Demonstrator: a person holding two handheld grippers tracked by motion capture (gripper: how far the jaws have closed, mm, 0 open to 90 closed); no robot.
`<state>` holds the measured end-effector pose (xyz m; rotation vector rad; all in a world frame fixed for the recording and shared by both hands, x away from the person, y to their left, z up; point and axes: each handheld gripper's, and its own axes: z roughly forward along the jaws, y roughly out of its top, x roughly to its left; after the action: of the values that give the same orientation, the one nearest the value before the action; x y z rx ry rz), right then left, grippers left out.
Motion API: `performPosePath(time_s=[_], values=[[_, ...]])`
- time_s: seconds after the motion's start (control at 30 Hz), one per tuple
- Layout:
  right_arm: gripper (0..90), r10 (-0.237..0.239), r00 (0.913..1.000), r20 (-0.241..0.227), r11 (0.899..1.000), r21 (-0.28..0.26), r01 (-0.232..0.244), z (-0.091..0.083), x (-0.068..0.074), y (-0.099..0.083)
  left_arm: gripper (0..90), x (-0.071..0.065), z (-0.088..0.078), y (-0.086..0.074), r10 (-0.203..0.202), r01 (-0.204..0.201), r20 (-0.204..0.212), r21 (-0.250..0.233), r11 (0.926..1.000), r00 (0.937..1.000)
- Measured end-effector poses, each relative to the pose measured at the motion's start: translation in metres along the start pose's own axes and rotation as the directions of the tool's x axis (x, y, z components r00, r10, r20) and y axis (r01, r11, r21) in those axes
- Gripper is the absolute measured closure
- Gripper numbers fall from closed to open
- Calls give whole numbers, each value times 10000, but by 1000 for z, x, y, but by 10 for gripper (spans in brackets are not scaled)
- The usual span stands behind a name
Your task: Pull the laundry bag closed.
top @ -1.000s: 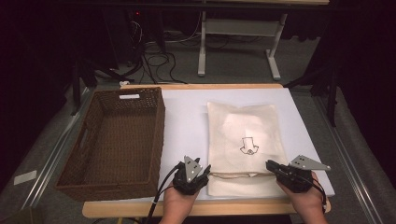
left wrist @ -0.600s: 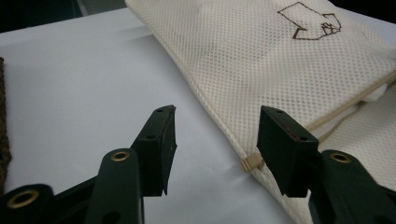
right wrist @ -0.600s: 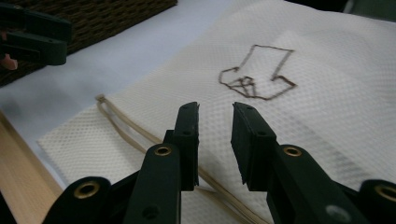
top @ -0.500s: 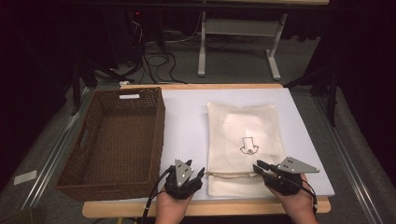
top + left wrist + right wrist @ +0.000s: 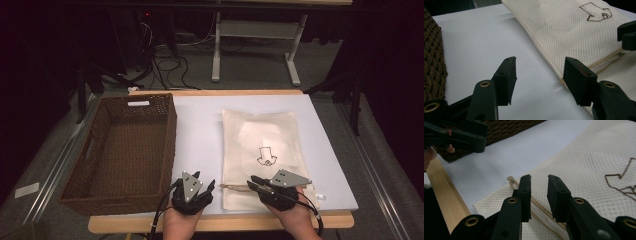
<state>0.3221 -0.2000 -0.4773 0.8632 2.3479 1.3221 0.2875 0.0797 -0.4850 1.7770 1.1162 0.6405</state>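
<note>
A cream mesh bag with a brown stitched emblem lies flat on the white table top, its zipper running along the near end. My left gripper rests by the bag's near left corner. Its jaws have just been opening and stand wide apart over bare table, with nothing between them. My right gripper points left over the bag's near end. Its jaws have just been opening too and keep a narrow gap above the zipper line. The zipper pull lies just beyond its tips.
A dark brown wicker basket stands on the left of the table, close beside the left gripper. The table's wooden front edge runs just under both hands. Desk legs and cables lie on the floor behind.
My right gripper has slid left along the bag's near end toward the zipper pull. The left gripper shifted slightly left and its jaws stand wider.
</note>
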Motion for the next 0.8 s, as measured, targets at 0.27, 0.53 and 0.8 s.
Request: performPosePath(time_s=[0.27, 0.53, 0.8], values=[[736, -89, 9994, -332, 9989, 462, 104, 25, 12, 3, 438, 2, -2, 1, -202, 202, -34, -49, 9998, 9998], [713, 19, 9992, -406, 9982, 604, 5, 47, 21, 9, 438, 3, -1, 1, -392, 392, -142, -2, 9992, 9991], [709, -14, 9987, -514, 9959, 901, 60, 67, 29, 10, 438, 4, 0, 1, -482, 482, -175, -22, 9988, 9987]])
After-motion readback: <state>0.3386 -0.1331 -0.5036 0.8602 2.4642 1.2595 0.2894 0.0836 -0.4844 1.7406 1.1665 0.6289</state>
